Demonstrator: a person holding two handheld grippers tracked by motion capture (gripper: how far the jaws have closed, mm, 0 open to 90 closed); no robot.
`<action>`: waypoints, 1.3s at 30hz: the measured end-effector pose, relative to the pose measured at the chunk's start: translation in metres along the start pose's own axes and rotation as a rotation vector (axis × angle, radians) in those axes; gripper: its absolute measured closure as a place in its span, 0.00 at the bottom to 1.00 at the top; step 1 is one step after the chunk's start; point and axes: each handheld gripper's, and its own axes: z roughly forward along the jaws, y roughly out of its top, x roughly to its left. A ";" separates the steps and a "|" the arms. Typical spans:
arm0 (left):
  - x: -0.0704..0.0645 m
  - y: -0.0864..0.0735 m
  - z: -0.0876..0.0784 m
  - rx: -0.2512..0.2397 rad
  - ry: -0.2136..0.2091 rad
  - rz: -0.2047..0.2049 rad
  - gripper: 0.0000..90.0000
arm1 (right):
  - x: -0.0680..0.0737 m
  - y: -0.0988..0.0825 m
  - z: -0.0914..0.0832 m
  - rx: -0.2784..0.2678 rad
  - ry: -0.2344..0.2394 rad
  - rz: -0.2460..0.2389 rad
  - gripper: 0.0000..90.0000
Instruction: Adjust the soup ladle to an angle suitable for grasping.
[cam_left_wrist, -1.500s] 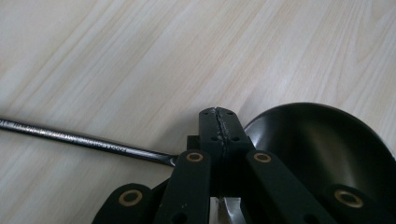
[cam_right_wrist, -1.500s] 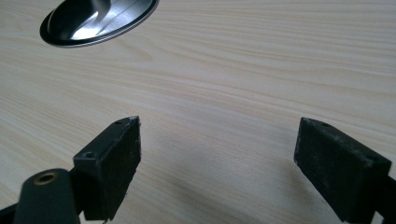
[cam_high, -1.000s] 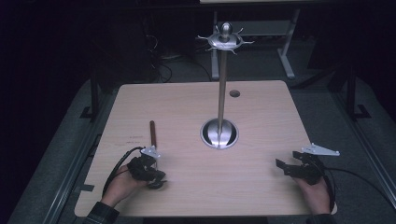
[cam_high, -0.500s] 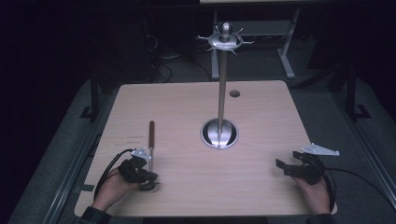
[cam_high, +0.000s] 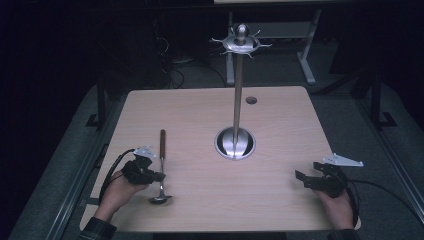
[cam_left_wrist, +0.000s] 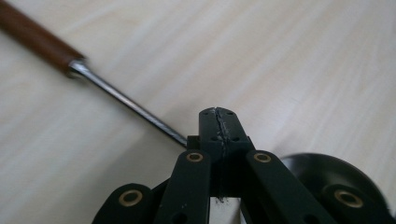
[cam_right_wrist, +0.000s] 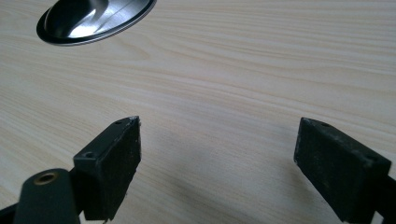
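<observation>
Ladle (cam_high: 161, 170) grip comes first: the left gripper (cam_high: 159, 176) sits at the near left of the table (cam_high: 200, 115), its jaws fully closed on the thin steel shaft of the utensil. In the left gripper view the two black jaws meet tip to tip (cam_left_wrist: 219, 128), and the shaft (cam_left_wrist: 130, 106) passes out from between them toward the upper left, ending in the brown wooden handle (cam_left_wrist: 35, 35). From above, the bowl of the ladle (cam_high: 160, 199) lies just on the near side of those jaws, close to the table edge, while the handle (cam_high: 162, 142) points away from them toward the far side.

Well apart to the right, the right gripper (cam_high: 301, 177) rests low over the near right of the table in the person's right hand (cam_high: 336, 205). Its jaws stand wide open with nothing between them; in the right gripper view the two pads (cam_right_wrist: 116, 163) frame bare wood.

Beyond both grippers, roughly midway between them and farther out, stands the round steel base (cam_high: 235, 143) of a utensil stand, whose pole (cam_high: 238, 95) rises to a ring of hooks (cam_high: 241, 44). The base's rim shows ahead and to the left of the right gripper's jaws (cam_right_wrist: 93, 21).
</observation>
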 end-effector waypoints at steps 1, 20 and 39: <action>0.003 0.001 0.000 -0.018 0.008 -0.017 1.00 | 0.000 0.000 0.000 0.000 0.000 0.001 0.16; 0.063 0.036 0.004 -0.082 0.160 -0.132 1.00 | 0.000 0.000 0.000 0.000 -0.001 0.001 0.16; 0.091 0.036 0.033 -0.125 0.200 -0.192 1.00 | -0.001 0.000 0.000 0.000 0.002 0.007 0.16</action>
